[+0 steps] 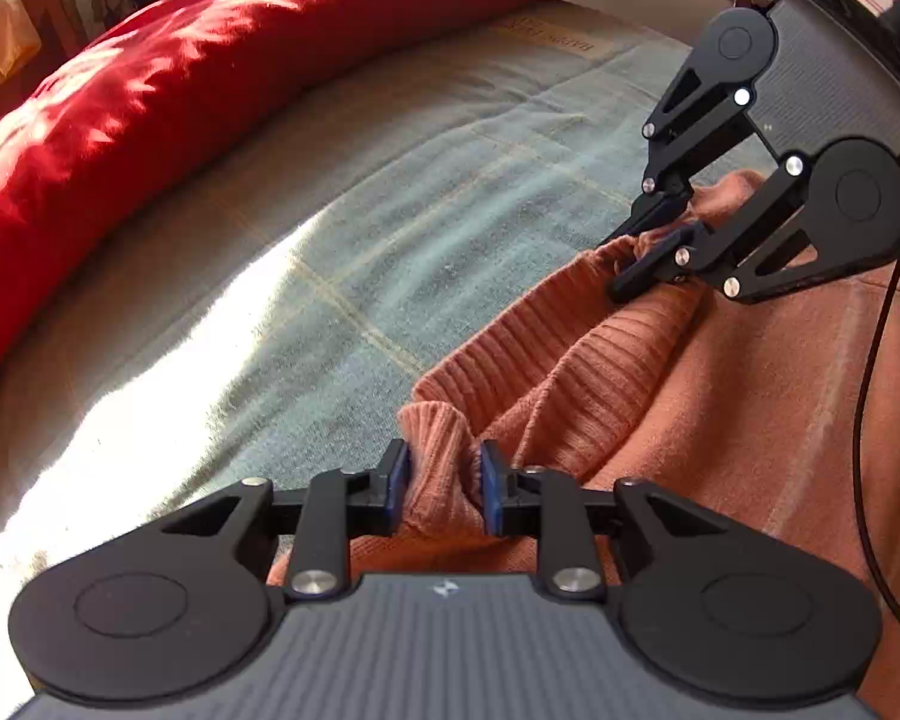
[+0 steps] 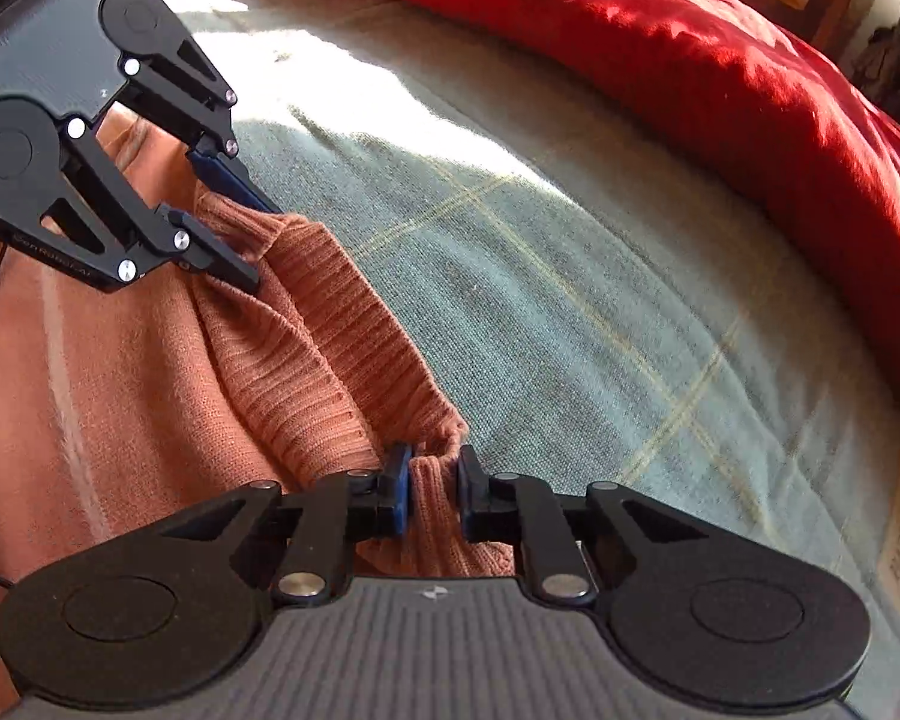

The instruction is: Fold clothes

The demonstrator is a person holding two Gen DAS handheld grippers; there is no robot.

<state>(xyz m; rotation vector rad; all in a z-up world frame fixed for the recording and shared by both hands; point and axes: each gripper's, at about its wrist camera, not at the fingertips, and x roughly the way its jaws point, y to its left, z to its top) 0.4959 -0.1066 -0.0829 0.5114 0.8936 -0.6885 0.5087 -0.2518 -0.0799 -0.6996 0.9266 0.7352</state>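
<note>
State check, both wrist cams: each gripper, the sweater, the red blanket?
left gripper: shut on the sweater's ribbed hem
right gripper: shut on the same hem, further along
orange sweater: lying on the bed, hem bunched between the two grips
red blanket: rumpled, heaped along the bed's far side

Left gripper (image 1: pixel 444 489), right gripper (image 2: pixel 435 492): both clamped, pitched steeply downward.

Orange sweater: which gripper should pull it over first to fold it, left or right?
Neither is clearly ahead. The left gripper and the right gripper are both shut on the ribbed edge of the orange sweater, one at each end, so they should probably lift together.
</note>
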